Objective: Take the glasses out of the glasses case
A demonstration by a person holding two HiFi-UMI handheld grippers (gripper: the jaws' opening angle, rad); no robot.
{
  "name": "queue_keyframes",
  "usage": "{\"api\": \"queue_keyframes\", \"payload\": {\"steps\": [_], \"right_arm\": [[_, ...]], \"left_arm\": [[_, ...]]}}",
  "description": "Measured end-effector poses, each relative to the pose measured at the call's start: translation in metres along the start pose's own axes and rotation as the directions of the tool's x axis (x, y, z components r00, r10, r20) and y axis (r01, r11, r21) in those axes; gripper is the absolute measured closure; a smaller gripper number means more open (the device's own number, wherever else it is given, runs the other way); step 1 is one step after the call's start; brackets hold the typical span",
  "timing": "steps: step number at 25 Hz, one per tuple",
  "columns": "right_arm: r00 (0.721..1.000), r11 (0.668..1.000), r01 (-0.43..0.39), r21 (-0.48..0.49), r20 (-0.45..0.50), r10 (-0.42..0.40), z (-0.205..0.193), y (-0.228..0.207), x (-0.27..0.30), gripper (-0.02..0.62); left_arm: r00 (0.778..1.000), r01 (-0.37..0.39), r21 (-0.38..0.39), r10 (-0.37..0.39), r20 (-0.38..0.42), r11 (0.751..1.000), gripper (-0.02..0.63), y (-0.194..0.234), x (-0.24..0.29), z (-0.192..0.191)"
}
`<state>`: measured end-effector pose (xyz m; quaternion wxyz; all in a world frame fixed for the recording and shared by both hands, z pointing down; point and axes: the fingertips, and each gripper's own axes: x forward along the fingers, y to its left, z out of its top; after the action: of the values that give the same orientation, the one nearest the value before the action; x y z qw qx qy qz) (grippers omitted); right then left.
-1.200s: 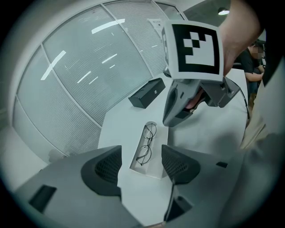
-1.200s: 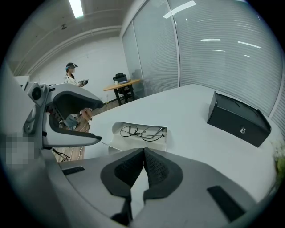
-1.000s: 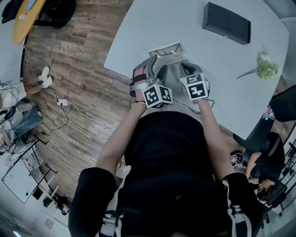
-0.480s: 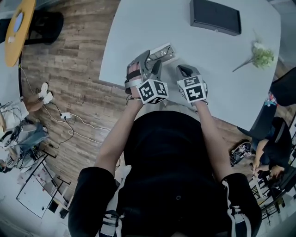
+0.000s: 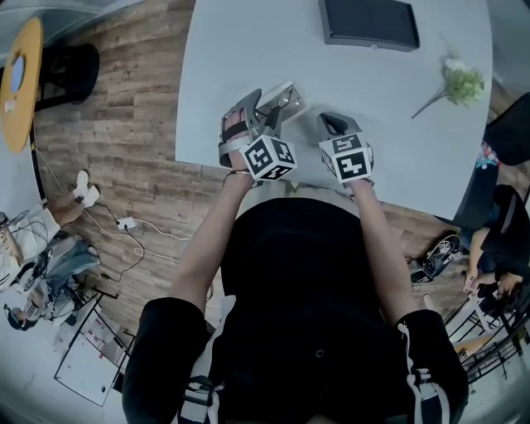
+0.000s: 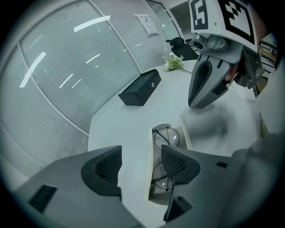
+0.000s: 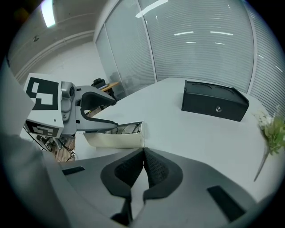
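Observation:
An open white glasses case [image 5: 286, 91] lies near the table's front-left edge. Thin round wire-rimmed glasses [image 6: 166, 138] rest inside the case [image 6: 148, 171]. My left gripper [image 6: 141, 165] hangs open just above it; one jaw is over the glasses' bridge, the other over bare table left of the case wall. Nothing is held between them. In the head view the left gripper [image 5: 268, 113] sits at the case's near end. My right gripper [image 7: 143, 153] is shut and empty, a little right of the case [image 7: 116, 139], with its tips [image 5: 328, 124] pointing across the table.
A black box [image 5: 369, 23] stands at the far side of the white table [image 5: 389, 124]. A sprig of green and white flowers [image 5: 460, 83] lies at the right. The table's front-left edge runs right beside the case, with wooden floor below.
Both grippers have moved slightly forward, and the left one has closed in over the case. The head view has shifted, so the table appears lower and more to the left.

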<state>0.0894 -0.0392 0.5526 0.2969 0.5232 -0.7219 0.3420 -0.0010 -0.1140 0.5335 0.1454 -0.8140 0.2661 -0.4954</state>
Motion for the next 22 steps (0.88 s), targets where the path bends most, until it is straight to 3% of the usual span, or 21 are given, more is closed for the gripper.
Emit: {"api": "queue_keyframes", "payload": {"steps": [9, 22], "right_arm": [[1.000, 1.000, 0.005, 0.016, -0.004, -0.005, -0.002, -0.008, 0.002, 0.577], [1.000, 1.000, 0.019, 0.011, -0.021, -0.019, -0.019, -0.022, -0.010, 0.577]], "left_arm": [[0.996, 0.090, 0.032, -0.091, 0.001, 0.995, 0.318, -0.038, 0.002, 0.003], [0.993, 0.107, 0.002, -0.106, -0.054, 0.994, 0.318, -0.056, 0.018, -0.008]]}}
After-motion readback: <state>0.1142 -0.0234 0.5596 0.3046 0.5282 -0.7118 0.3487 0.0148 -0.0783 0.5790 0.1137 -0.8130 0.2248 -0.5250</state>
